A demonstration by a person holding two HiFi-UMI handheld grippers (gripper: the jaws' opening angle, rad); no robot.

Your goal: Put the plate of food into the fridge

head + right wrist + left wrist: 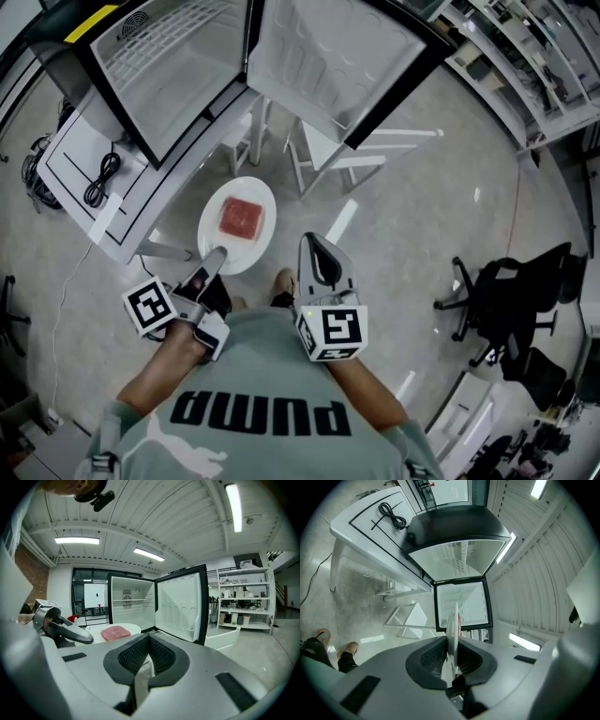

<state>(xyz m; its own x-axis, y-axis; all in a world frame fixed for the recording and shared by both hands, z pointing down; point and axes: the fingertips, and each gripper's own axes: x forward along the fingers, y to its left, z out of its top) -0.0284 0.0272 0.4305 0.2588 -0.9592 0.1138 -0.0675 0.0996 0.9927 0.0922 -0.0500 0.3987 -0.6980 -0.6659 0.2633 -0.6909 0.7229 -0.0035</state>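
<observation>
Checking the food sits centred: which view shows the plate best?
Head view: whole plate from above, red food roughly central. Left gripper view shows only its rim edge-on; right gripper view, a low, oblique glimpse.

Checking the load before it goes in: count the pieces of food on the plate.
1. A pink slab lies at the middle of the white plate, which the left gripper holds by its rim before the open fridge. None looks hidden.
</observation>
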